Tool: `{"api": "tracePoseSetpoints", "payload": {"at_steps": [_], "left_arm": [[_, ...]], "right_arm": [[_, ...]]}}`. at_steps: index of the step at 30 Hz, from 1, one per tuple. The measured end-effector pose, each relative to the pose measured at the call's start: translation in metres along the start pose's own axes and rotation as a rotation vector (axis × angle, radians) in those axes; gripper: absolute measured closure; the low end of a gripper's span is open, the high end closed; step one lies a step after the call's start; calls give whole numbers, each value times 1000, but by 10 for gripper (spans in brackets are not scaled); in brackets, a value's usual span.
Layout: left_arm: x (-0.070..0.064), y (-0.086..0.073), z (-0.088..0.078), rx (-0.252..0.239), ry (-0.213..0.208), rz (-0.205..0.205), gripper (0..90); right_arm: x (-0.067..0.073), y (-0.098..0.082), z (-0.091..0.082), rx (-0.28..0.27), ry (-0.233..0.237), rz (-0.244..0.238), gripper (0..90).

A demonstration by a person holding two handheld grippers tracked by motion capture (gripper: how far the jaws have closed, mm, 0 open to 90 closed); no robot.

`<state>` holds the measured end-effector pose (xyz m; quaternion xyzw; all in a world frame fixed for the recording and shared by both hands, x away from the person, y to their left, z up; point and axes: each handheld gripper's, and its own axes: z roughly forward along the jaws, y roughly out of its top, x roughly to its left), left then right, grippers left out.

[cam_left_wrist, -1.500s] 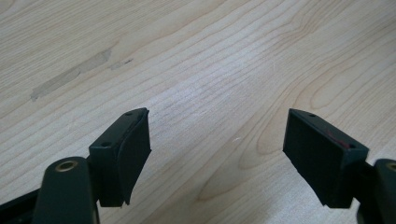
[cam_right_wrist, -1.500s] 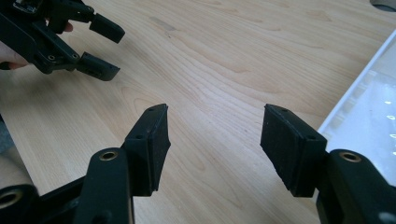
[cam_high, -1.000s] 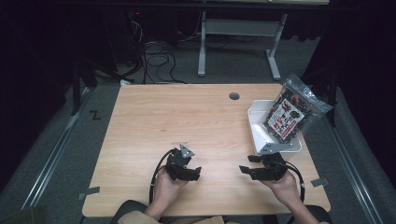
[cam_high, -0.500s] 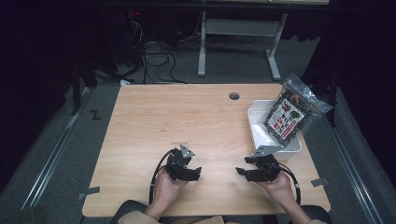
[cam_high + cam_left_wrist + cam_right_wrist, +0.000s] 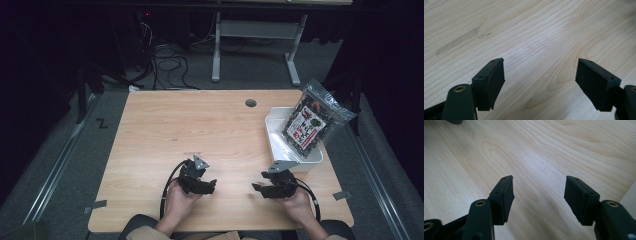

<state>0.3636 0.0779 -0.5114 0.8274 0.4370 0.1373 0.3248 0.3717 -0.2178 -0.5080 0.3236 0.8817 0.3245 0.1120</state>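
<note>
While both tongs, the left tongs [image 5: 209, 186] and the right tongs [image 5: 259, 189], rest wide open and empty on the light wooden table [image 5: 200, 125], the shiny dark snack bag [image 5: 312, 122] leans in the white plastic tray [image 5: 280, 147] just behind the right tongs; reach slowly, pinch its edge.

The right gripper [image 5: 537, 195] holds its two black jaws wide apart, their flat rubbery pads [image 5: 507, 195] facing each other over bare, pale, wood-grain tabletop [image 5: 544, 150]. Nothing sits between them. Past the right-hand jaw, at the frame's edge, lies a sliver of a white surface [image 5: 630, 193], too little to identify.
</note>
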Motion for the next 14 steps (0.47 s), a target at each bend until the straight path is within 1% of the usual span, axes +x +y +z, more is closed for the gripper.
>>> {"api": "tracePoseSetpoints", "payload": {"at_steps": [1,2,5,8,14], "left_arm": [[0,0,0,-1,-2,1,240],[0,0,0,-1,-3,2,240],[0,0,0,-1,-6,5,241],[-1,0,1,-1,-8,4,241],[-1,0,1,-1,-10,4,242]], "right_arm": [[0,-1,0,4,1,-5,410],[1,-3,1,1,2,1,409],[0,-4,0,10,-4,-12,407],[0,-4,-1,-4,-4,-3,404],[0,-5,0,1,1,-4,402]]}}
